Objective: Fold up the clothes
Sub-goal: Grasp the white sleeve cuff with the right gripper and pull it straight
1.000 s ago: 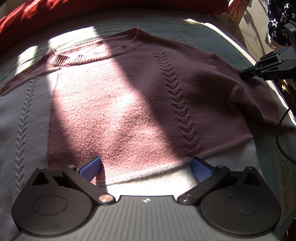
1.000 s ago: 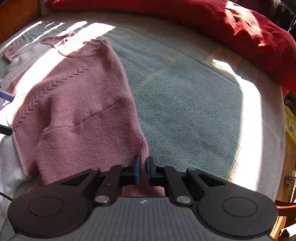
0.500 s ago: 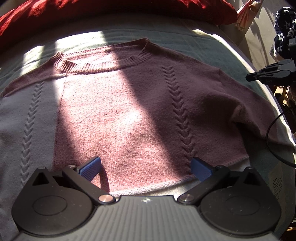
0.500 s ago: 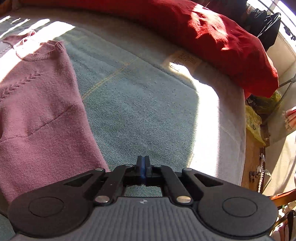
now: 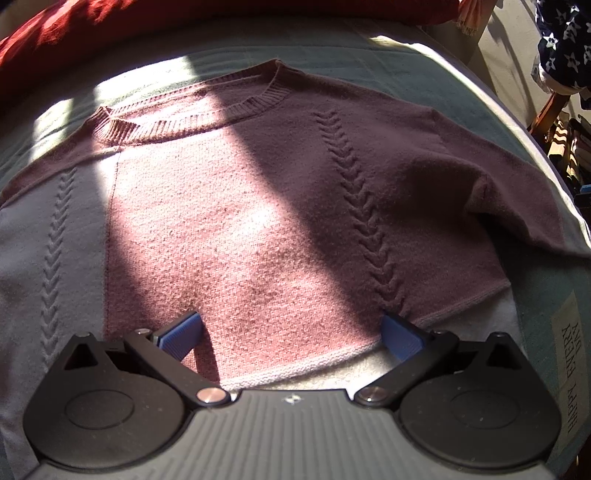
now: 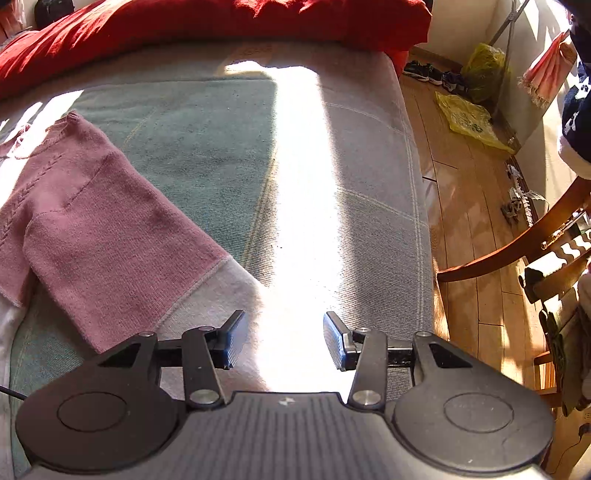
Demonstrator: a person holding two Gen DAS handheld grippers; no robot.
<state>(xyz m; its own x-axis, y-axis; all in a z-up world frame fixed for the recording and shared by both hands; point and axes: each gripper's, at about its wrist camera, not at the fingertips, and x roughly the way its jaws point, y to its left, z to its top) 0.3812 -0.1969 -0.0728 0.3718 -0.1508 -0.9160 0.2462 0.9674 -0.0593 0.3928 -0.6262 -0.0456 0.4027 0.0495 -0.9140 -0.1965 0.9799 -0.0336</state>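
A pink knitted sweater (image 5: 258, 221) lies flat on the bed, collar at the far side, white hem toward me. My left gripper (image 5: 291, 334) hovers over the hem, jaws wide open, nothing between them. In the right wrist view the sweater's sleeve (image 6: 110, 236) stretches out to the left, its white cuff (image 6: 221, 288) lying just beyond the left finger. My right gripper (image 6: 282, 339) hangs over the sunlit bedspread with its jaws opening and nothing between them.
A grey-green bedspread (image 6: 207, 122) covers the bed. A red blanket (image 6: 221, 26) lies along the far edge. To the right the bed ends at a wooden floor (image 6: 469, 206) with a yellow bag (image 6: 465, 118), shoes and a wooden chair (image 6: 517, 243).
The right gripper let go of the sleeve, swung right toward the bed's edge and opened its jaws. It has left the left wrist view. The left gripper stayed over the hem.
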